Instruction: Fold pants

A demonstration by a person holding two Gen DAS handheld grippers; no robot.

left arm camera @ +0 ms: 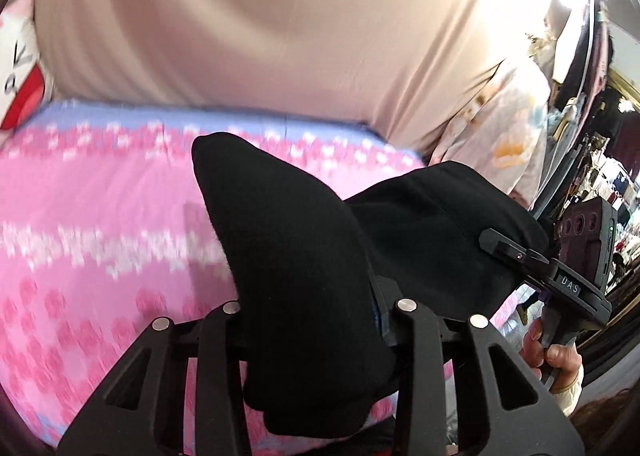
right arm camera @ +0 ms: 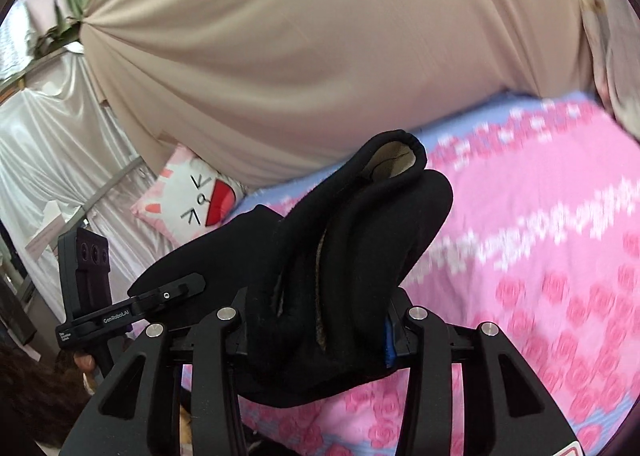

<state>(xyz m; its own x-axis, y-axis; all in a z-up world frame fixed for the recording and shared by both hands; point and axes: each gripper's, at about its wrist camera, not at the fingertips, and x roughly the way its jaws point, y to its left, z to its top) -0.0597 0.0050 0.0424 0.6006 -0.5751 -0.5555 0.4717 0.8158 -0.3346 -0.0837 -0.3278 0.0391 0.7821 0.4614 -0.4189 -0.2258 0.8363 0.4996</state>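
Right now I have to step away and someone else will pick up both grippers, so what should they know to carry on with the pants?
Left gripper: shut on a bunched part of the black pants.
Right gripper: shut on another bunch of the same pants, where the lining shows.
Position: the pants are lifted off the pink floral bed cover, hanging between the two grippers, which are close together. A cat-face pillow lies at the far edge, by the beige curtain.
Done: pants gripped at two points and raised.
Left: probably lay them flat on the cover, smooth them, then fold; no neat fold is visible yet.

Pink rose-print bedsheet (right arm camera: pixel 560 256), beige draped curtain (right arm camera: pixel 300 55) behind, cartoon-face pillow (right arm camera: pixel 192 199), white satin drape (right arm camera: pixel 52 143).
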